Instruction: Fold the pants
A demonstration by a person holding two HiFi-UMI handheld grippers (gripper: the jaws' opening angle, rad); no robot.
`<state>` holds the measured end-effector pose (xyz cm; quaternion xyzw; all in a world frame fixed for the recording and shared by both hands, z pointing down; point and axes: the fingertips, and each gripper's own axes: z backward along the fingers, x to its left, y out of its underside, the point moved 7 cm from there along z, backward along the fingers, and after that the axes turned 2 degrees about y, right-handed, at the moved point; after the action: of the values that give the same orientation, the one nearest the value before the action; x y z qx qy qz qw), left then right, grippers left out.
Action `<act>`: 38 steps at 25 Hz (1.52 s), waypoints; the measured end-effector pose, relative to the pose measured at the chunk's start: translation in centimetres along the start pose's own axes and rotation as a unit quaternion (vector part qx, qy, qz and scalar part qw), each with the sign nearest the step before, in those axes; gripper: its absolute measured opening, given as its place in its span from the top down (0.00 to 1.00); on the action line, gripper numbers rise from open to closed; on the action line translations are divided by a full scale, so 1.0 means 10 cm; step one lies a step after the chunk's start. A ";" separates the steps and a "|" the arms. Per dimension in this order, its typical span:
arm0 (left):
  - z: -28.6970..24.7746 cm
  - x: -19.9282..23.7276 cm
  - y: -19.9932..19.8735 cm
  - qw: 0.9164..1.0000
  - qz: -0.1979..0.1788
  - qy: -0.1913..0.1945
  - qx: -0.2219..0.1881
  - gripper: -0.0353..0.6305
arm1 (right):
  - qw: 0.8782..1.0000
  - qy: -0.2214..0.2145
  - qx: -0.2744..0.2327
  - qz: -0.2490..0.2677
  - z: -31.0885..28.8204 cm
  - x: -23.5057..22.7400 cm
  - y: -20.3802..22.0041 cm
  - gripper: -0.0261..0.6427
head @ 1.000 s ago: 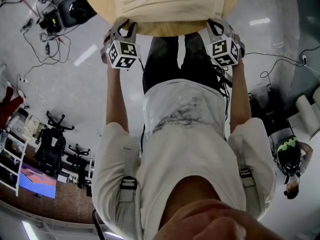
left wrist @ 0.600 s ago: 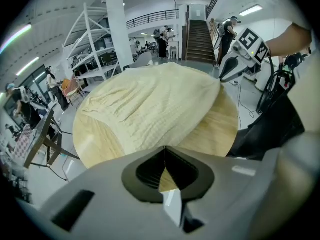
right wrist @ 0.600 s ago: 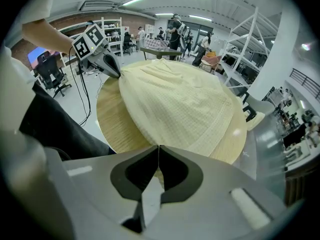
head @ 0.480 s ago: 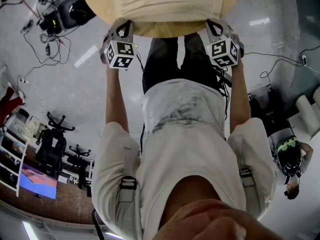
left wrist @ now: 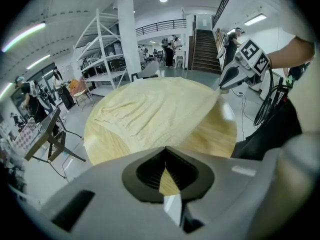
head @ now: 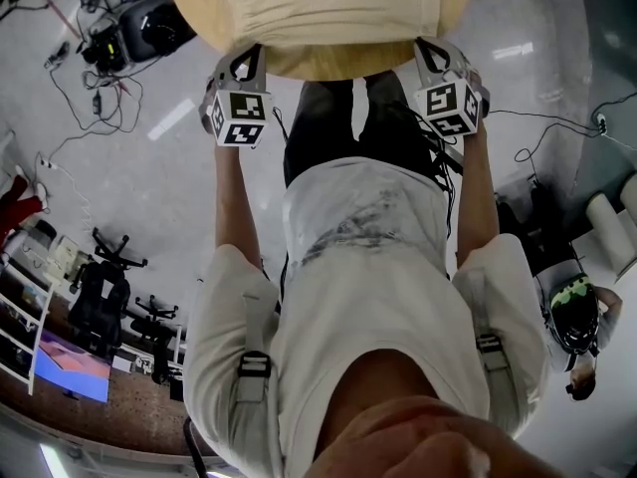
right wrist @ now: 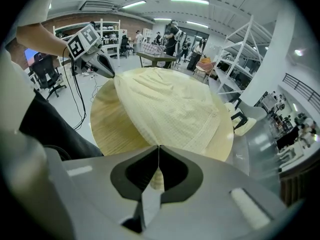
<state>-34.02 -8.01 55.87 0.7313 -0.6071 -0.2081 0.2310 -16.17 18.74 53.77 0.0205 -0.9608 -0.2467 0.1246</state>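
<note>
Evidently left gripper [left wrist: 164, 149] and right gripper [right wrist: 158, 147] each clamp a corner of the pants [left wrist: 150, 113] at the near edge of the round table [left wrist: 216, 134], the rest spread flat, likely to carry that edge over as a fold.

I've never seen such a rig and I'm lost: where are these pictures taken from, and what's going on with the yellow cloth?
No robot here: a person holds hand tongs in each hand. One picture comes from a camera on their head, looking down their body; the other two come from cameras riding on each tongs. The cloth is cream pants lying on a round wooden table. The left tongs and right tongs are each shut on the pants' near edge, one at each end.
</note>
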 end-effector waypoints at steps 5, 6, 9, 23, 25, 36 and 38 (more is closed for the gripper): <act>0.06 0.06 -0.09 1.000 0.007 -0.007 -0.014 0.93 | 1.000 0.008 -0.005 -0.002 -0.01 -0.11 -0.10 0.94; 0.07 0.08 -0.11 1.000 0.009 -0.009 -0.017 0.93 | 1.000 0.010 -0.006 -0.003 -0.01 -0.14 -0.12 0.94; 0.11 0.12 -0.18 0.999 0.015 -0.014 -0.026 0.93 | 1.000 0.014 -0.010 -0.005 0.00 -0.22 -0.20 0.94; 0.11 0.38 -0.62 0.994 0.064 -0.072 -0.043 0.93 | 0.998 0.004 -0.054 0.035 -0.16 -0.89 -0.69 0.94; 0.13 0.41 -0.67 0.993 0.075 -0.082 -0.043 0.93 | 0.997 0.001 -0.061 0.046 -0.18 -0.99 -0.79 0.94; 0.09 0.61 -0.91 0.986 0.109 -0.118 -0.049 0.93 | 0.992 -0.009 -0.085 0.097 -0.35 -1.46 -1.20 0.94; 0.07 0.65 -0.96 0.984 0.114 -0.124 -0.051 0.93 | 0.991 -0.010 -0.089 0.104 -0.37 -1.52 -1.25 0.94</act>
<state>-25.72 -12.96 49.46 0.6136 -0.6987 -0.2999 0.2128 -0.77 7.57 47.44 -0.0934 -0.9333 -0.3166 0.1414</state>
